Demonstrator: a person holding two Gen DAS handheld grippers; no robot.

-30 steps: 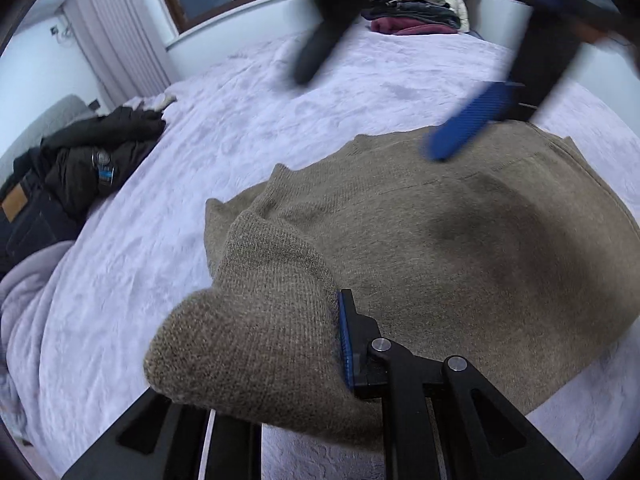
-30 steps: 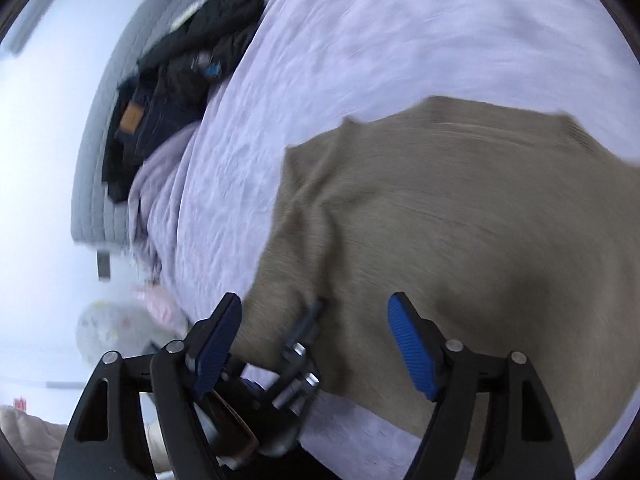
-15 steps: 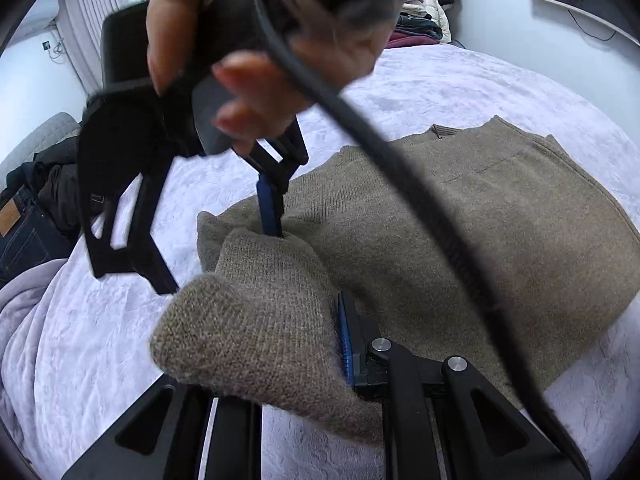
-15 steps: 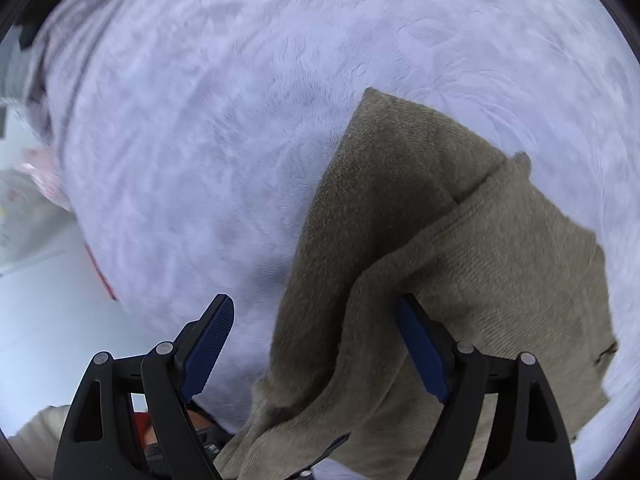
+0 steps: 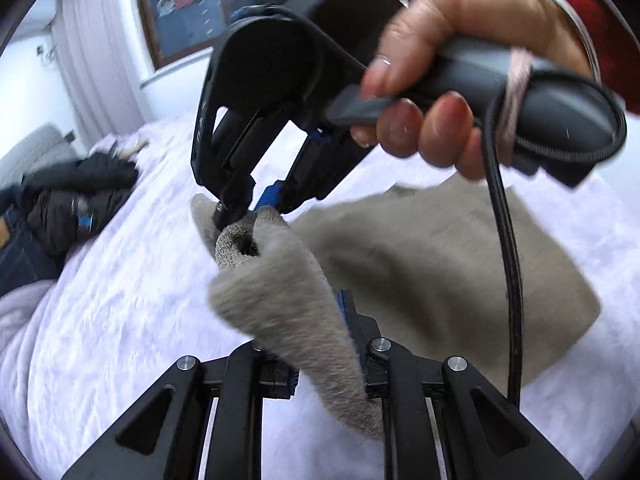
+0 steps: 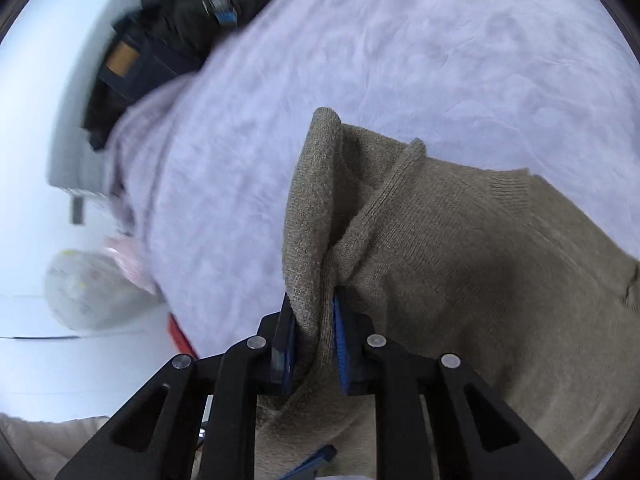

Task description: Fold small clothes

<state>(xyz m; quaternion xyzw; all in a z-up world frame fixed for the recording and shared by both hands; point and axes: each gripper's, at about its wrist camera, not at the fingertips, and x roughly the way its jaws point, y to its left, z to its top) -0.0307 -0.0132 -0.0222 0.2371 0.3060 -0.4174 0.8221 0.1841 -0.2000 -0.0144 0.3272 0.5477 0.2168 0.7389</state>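
An olive-brown knit sweater [image 5: 440, 264] lies on a bed with a pale lilac cover [image 5: 120, 320]. My left gripper [image 5: 320, 344] is shut on a fold of the sweater's near edge and holds it lifted. My right gripper [image 5: 256, 204], held by a hand [image 5: 440, 80], is shut on the same lifted fold a little farther along. In the right wrist view the right gripper [image 6: 314, 340] pinches a bunched ridge of the sweater [image 6: 460, 260], which rises between its blue pads [image 6: 342, 344].
A pile of dark clothes [image 5: 68, 196] with jeans lies at the bed's left edge, also seen in the right wrist view [image 6: 160, 28]. A black cable [image 5: 508, 248] hangs from the right gripper's handle across the sweater. A window and white curtains stand behind the bed.
My right gripper came down over the sweater's left edge and shut on the fold. The fold has been lifted higher off the bed. My left gripper kept its hold.
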